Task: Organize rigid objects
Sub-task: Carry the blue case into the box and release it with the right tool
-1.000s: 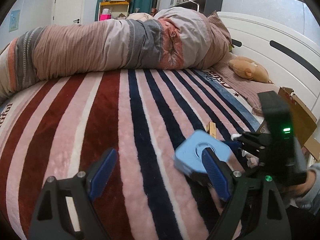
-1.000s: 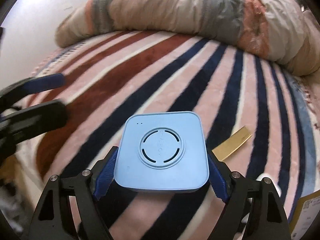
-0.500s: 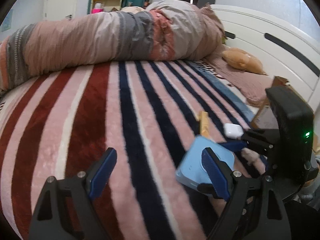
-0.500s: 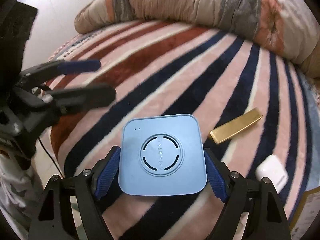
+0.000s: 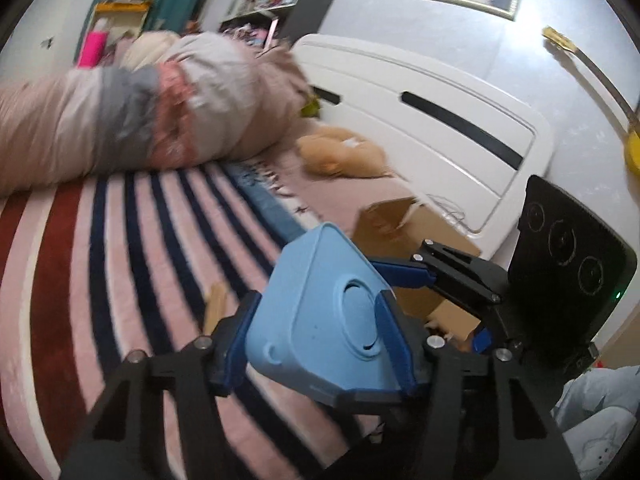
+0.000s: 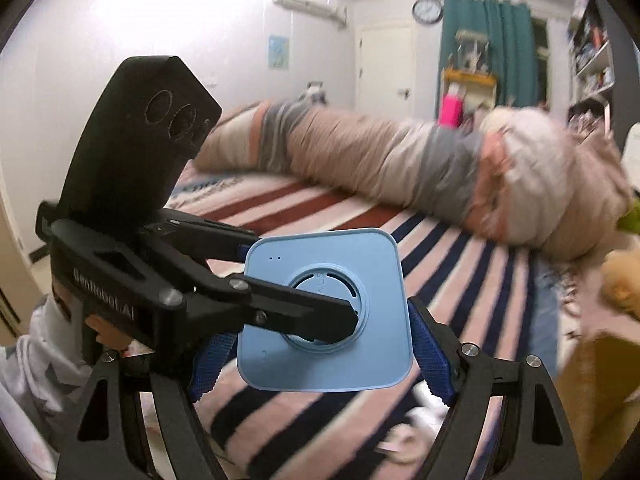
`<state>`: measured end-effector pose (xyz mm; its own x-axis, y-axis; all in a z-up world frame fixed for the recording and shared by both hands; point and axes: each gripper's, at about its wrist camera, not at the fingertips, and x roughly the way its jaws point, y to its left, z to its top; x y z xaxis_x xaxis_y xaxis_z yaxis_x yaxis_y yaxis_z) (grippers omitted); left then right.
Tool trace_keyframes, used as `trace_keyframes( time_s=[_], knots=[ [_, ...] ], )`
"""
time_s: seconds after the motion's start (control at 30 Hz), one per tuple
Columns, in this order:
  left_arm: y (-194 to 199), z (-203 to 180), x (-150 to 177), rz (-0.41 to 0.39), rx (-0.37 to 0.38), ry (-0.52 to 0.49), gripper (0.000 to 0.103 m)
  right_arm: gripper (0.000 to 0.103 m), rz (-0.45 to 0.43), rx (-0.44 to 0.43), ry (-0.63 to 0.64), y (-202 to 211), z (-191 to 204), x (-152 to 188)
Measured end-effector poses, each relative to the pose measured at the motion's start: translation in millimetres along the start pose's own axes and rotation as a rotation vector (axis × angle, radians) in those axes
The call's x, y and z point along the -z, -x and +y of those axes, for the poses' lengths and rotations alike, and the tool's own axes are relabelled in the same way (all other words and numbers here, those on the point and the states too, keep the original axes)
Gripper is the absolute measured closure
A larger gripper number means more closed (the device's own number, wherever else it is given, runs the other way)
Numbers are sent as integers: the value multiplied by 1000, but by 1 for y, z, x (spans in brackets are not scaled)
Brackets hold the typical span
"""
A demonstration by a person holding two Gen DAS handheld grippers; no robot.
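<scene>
Both grippers are gripping one blue box, which is hanging in the air above the striped blanket. In the left wrist view the left gripper is pinching the box across its flat faces, its pads pressed to both sides with no gap showing. In the right wrist view the right gripper is closing on the box's two side edges, and the pads seem to be touching them. The left gripper is reaching in there from the left, one finger lying over the round mark on the box's face. This looks like a handover, each claw taking a different pair of sides so neither is blocking the other. Just past the box, low on the right, a cardboard box is sitting open on the bed, probably where the item is going. A thin gold bar is lying on the blanket nearby. Farther off, a tan soft toy is resting by the white headboard, and a rolled quilt is stretching across the bed.
</scene>
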<state>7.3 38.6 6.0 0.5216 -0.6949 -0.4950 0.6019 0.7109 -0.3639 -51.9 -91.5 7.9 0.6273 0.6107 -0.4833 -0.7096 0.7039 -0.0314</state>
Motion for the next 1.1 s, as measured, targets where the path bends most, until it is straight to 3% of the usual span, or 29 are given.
trace_keyframes(
  time_s=[0.3,0.5,0.8,0.9,0.97,1.03,1.1],
  knots=[
    [-62,-108,-55,29,38,-166,52,24,-99,148,-37,97,-68,15],
    [-133,-160,-72,132,41,-269,56,24,-46,234,-130,130,-127,43],
    [-210,-182,-56,323,25,-329,56,24,185,248,-268,128,-182,82],
    [-219,-183,-51,338,-5,-359,54,24,238,255,-287,124,-190,91],
    [-220,-183,-49,328,-44,-383,46,23,252,263,-292,123,-191,94],
    [-216,-181,-50,313,-53,-379,40,14,256,271,-295,124,-192,95],
    [-205,-178,-53,281,-54,-369,33,11,245,282,-295,128,-189,92]
  ],
)
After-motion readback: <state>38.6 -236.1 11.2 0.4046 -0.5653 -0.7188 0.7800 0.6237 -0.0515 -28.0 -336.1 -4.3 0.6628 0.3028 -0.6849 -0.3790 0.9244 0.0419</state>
